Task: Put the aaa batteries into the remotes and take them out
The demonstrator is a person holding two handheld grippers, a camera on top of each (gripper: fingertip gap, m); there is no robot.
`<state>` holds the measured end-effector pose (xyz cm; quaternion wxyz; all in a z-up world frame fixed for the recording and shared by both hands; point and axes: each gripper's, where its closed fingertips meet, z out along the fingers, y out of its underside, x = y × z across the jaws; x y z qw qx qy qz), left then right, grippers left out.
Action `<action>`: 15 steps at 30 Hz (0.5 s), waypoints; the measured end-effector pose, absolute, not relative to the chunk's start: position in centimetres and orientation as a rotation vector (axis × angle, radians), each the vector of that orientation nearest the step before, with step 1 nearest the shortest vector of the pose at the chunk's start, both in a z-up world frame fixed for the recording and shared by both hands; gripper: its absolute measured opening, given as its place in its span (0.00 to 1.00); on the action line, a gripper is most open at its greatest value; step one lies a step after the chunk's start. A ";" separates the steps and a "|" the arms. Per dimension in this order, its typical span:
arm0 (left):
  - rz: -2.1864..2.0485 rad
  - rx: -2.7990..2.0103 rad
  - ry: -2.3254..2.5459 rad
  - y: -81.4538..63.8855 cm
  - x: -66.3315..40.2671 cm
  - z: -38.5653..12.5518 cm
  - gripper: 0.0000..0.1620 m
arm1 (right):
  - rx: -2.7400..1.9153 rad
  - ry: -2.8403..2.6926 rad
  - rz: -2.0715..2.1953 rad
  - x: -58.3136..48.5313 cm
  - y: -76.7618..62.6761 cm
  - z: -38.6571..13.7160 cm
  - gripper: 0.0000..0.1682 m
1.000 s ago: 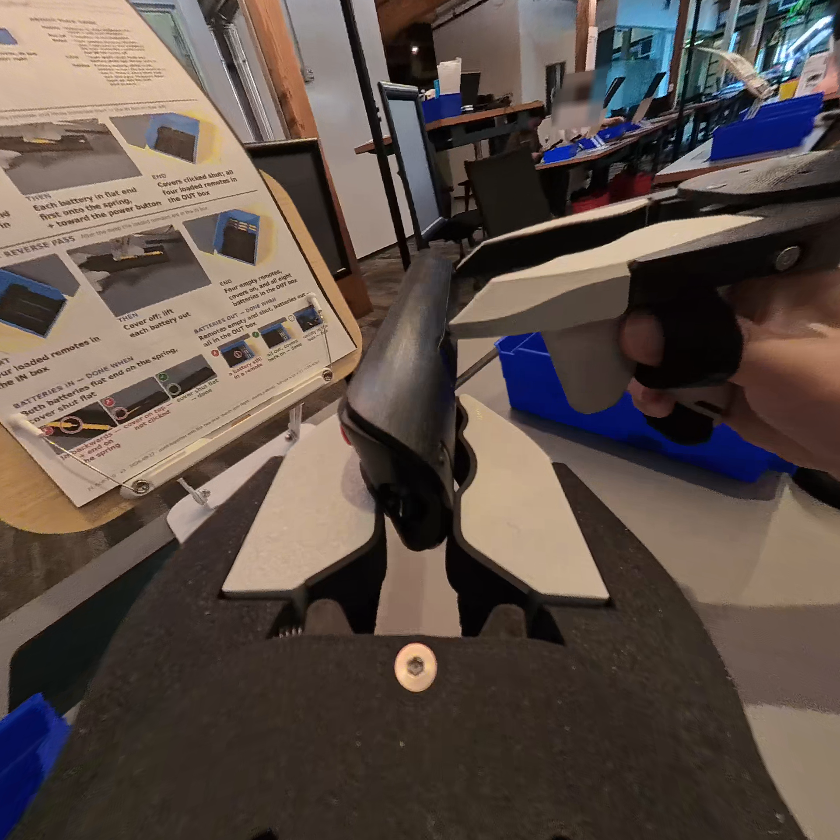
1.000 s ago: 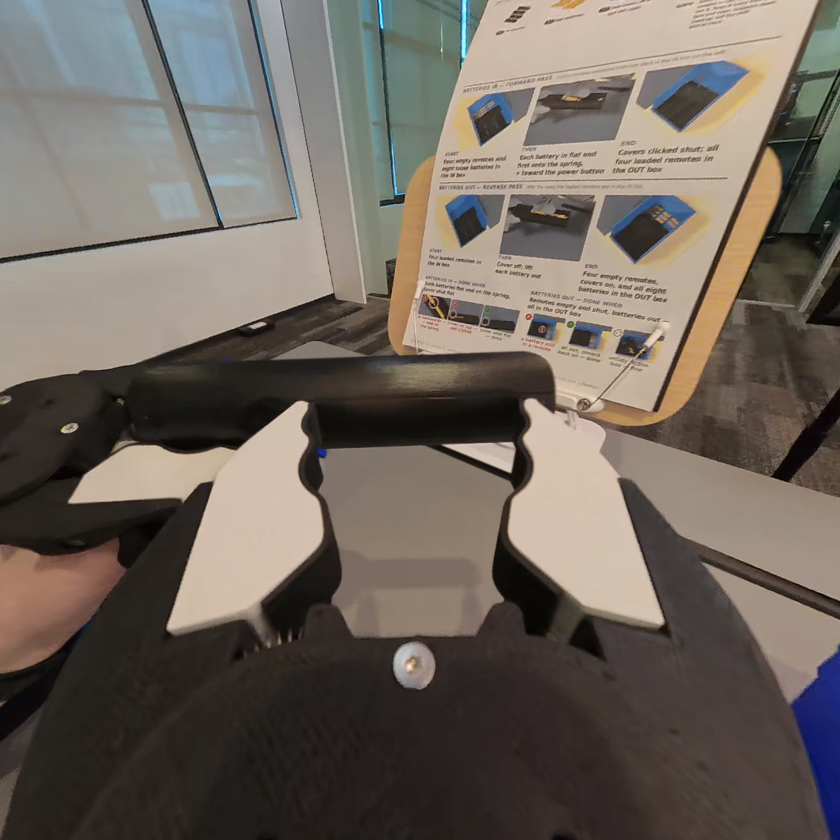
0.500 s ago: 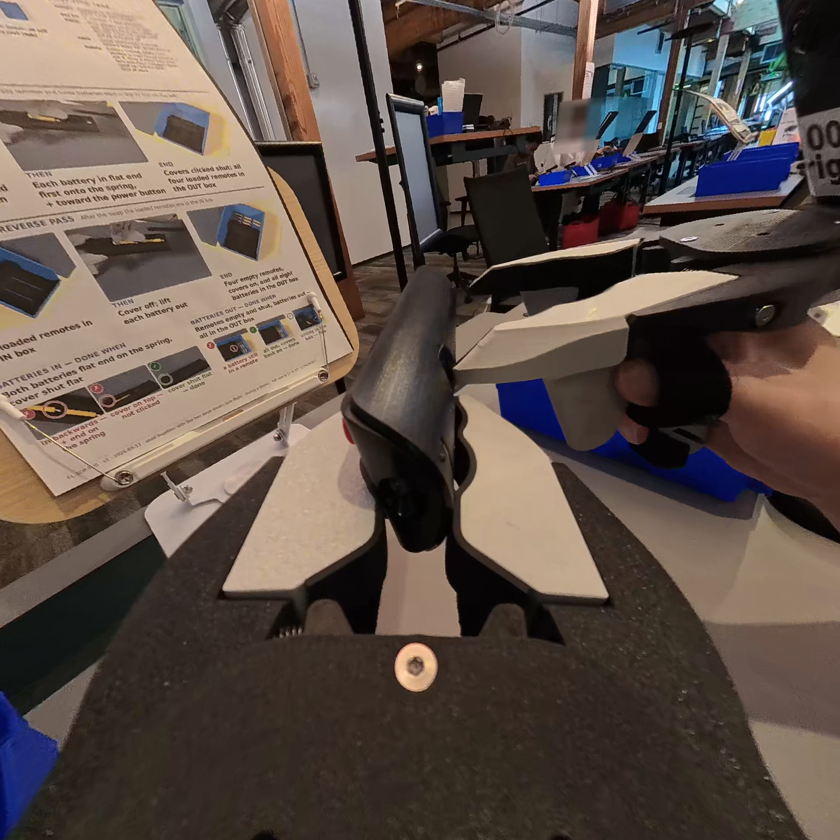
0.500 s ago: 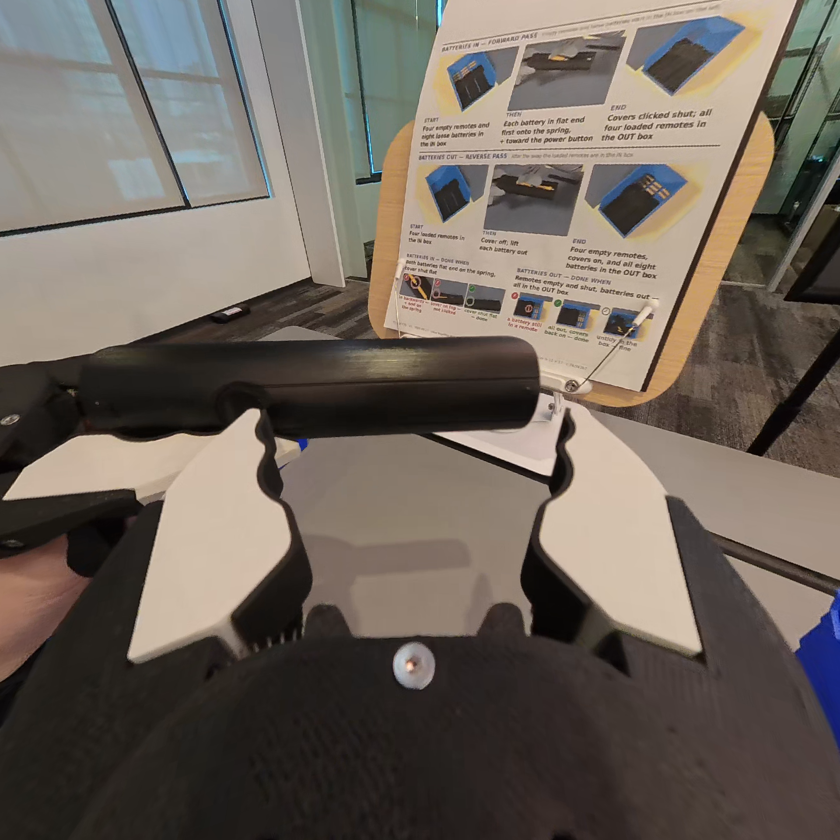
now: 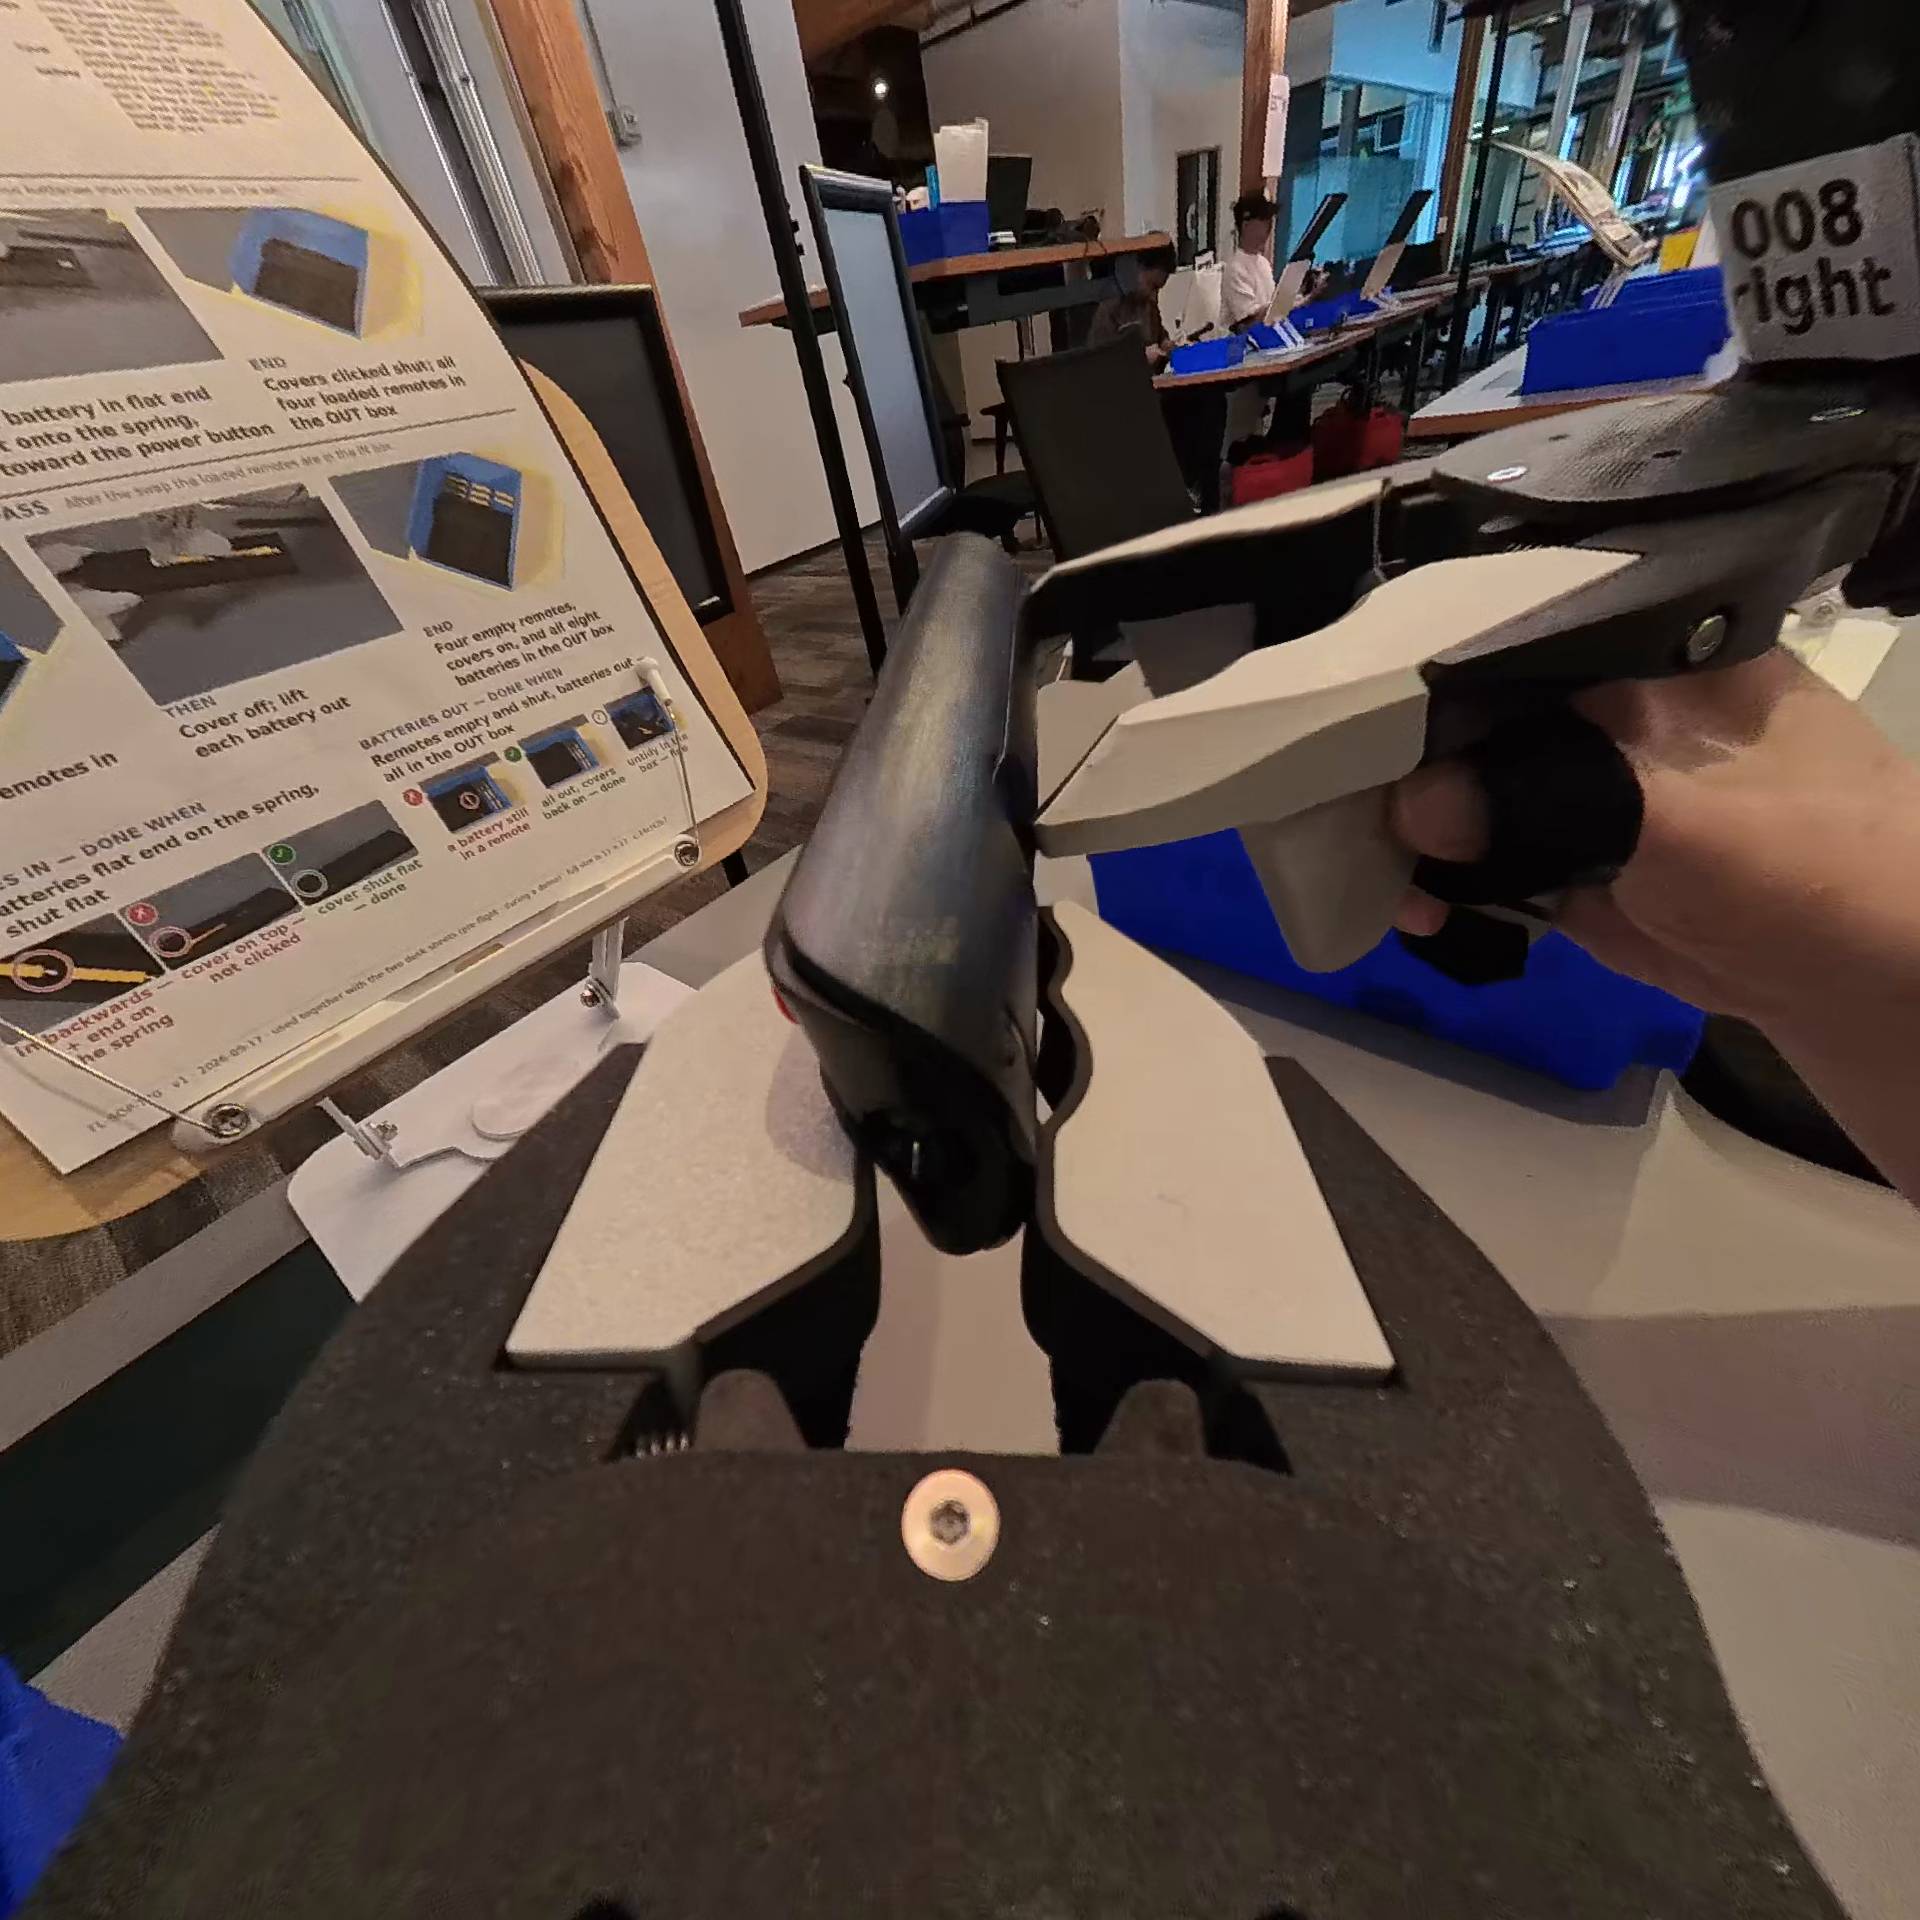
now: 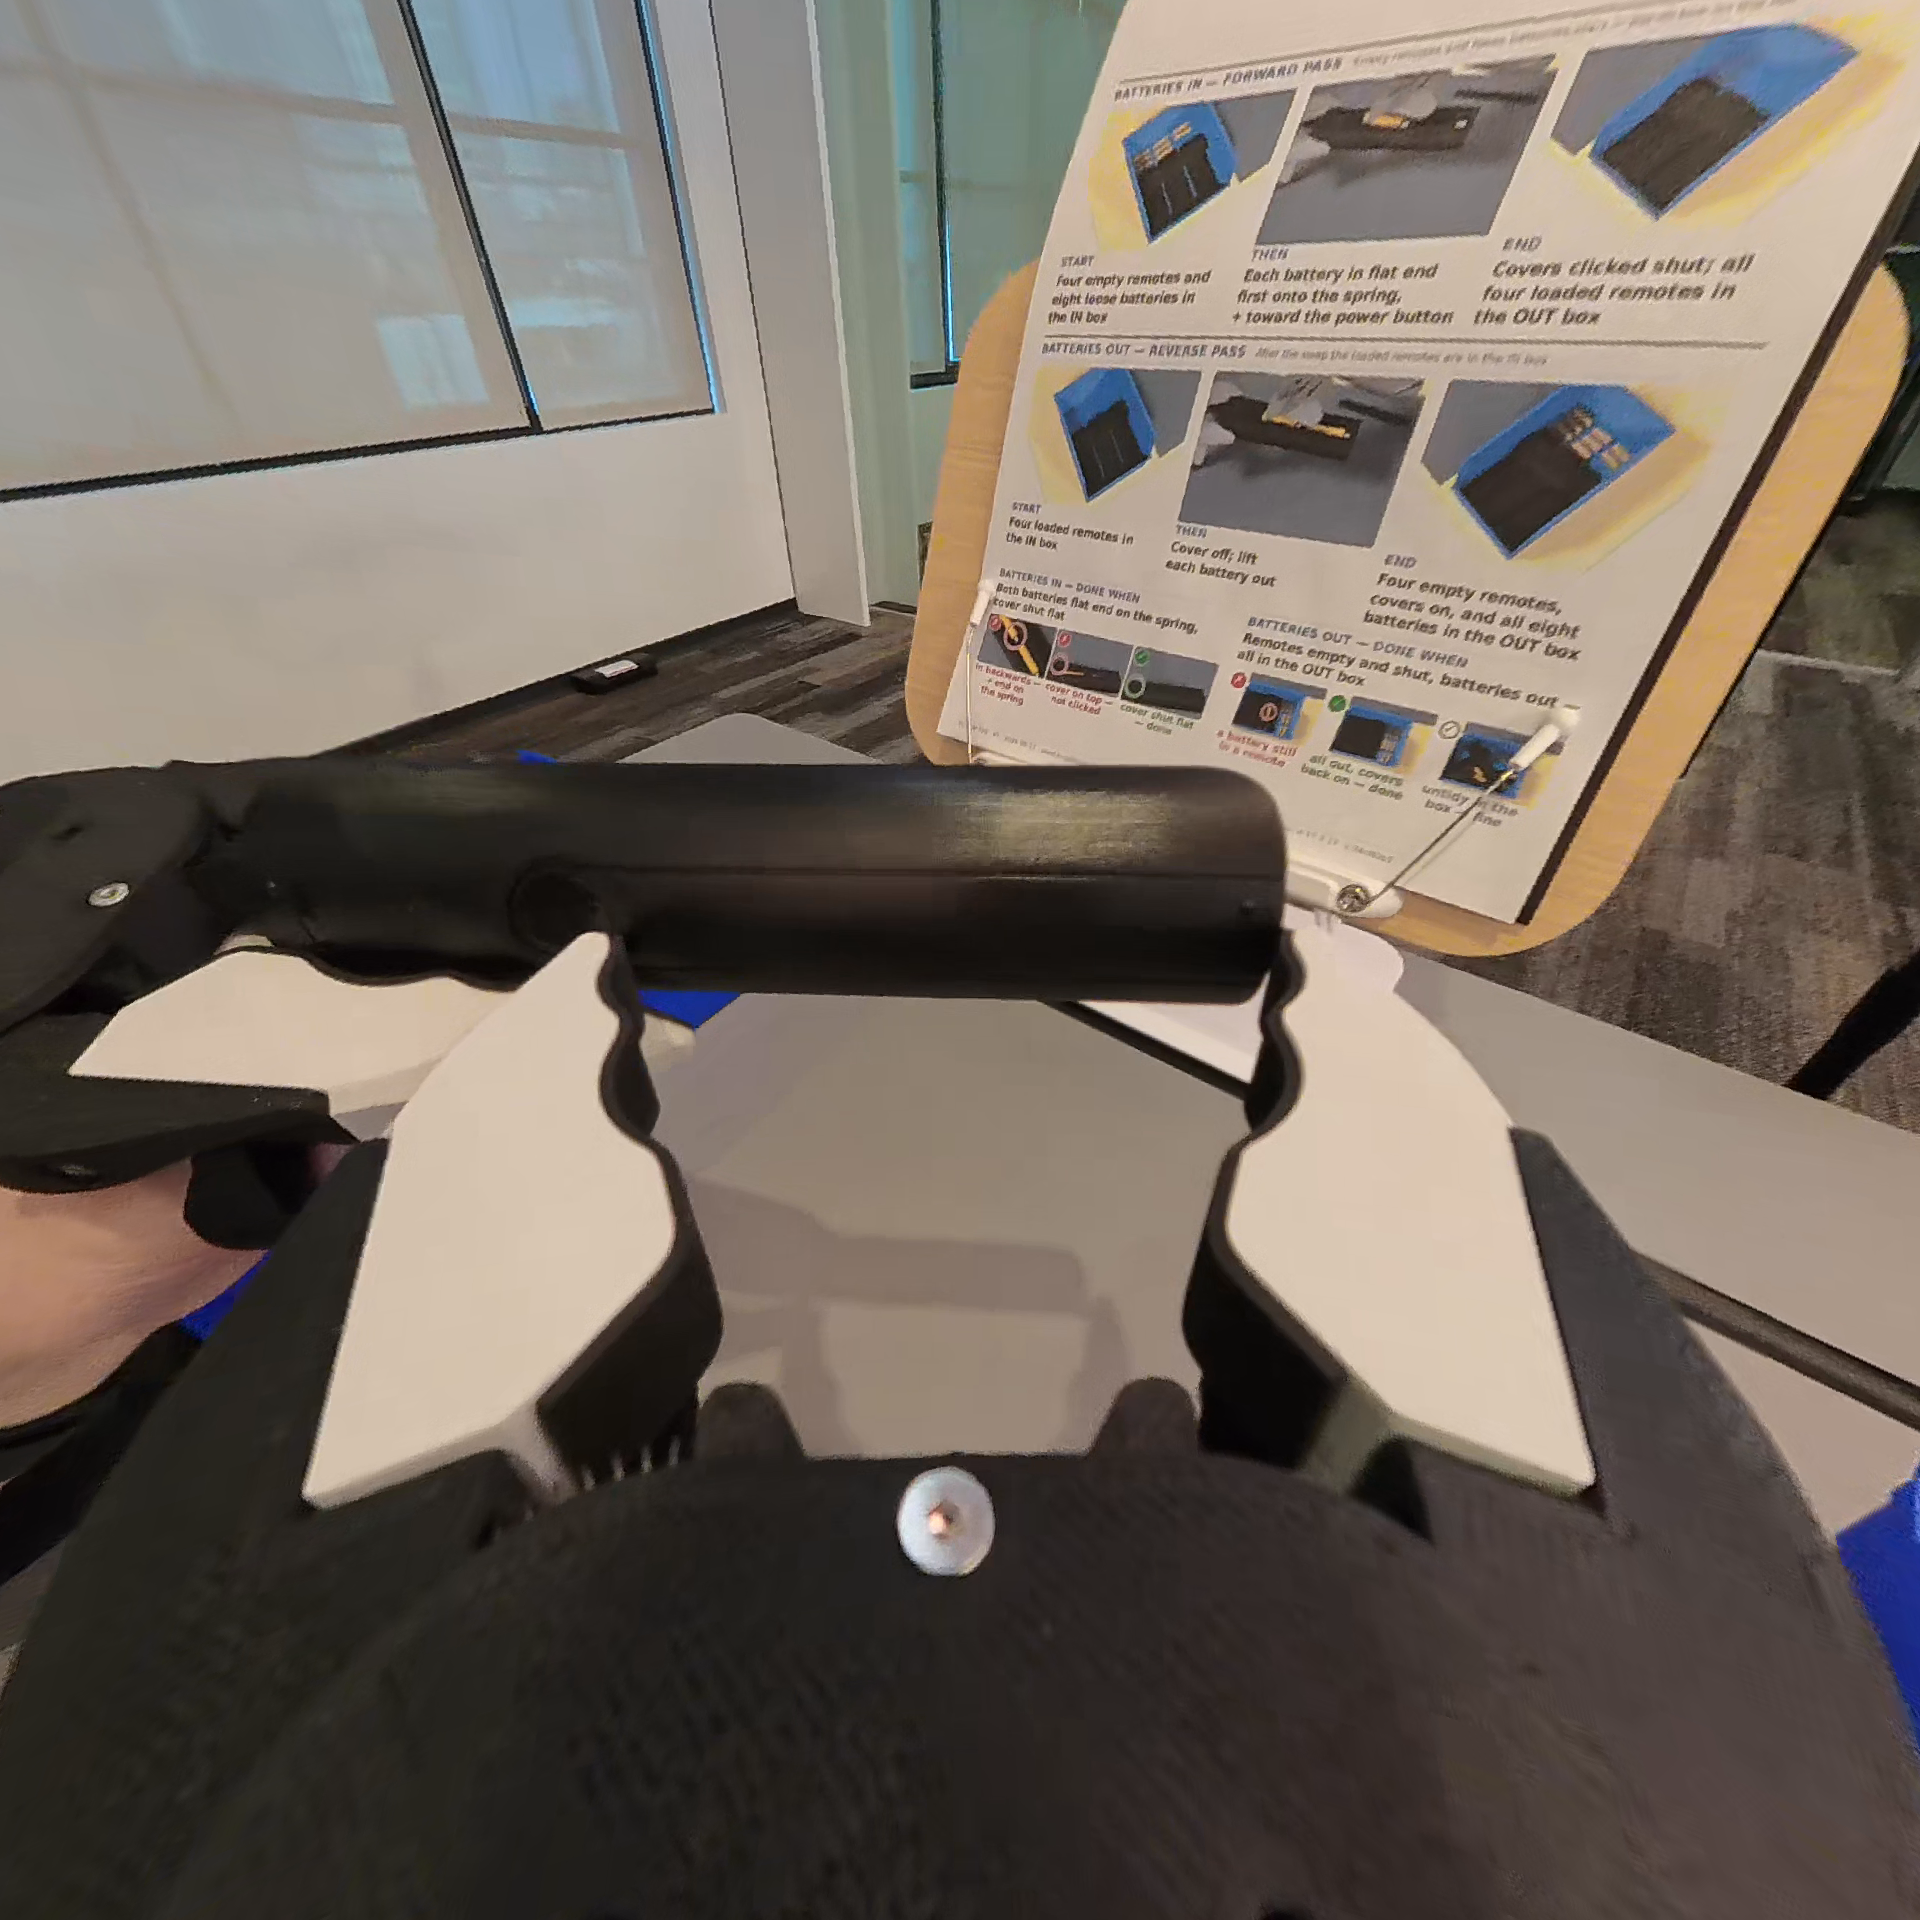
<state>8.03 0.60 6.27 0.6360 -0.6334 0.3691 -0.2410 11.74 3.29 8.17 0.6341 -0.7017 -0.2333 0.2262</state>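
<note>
Fingers (image 5: 727, 1143) of the left gripper (image 5: 945, 1132) clamp the black remote (image 5: 925, 831); right gripper (image 6: 945, 1039) fingers spread wide beside its far end

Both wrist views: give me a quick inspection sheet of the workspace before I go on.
Surface: grey table, bare where it shows.
Job's things: one black remote held in the air; no batteries in view; blue bin behind it.
Clutter: instruction sheet on a wooden stand at the table's edge.
Grippers: left gripper shut on the remote's near end; right gripper open, its fingers either side of the far end.
Cables: nothing seen.
Surroundings: window wall in the right wrist view; desks, chairs and seated people far off in the left wrist view.
</note>
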 end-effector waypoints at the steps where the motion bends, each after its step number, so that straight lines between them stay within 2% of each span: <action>1: -0.545 -1.452 0.848 0.6 8.1 6.2 0.17 | -1.600 -0.533 0.509 11.8 3.2 8.3 0.68; 15: -0.432 -1.435 0.866 0.0 8.0 6.7 0.17 | -1.585 -0.534 0.509 11.7 2.4 9.2 0.71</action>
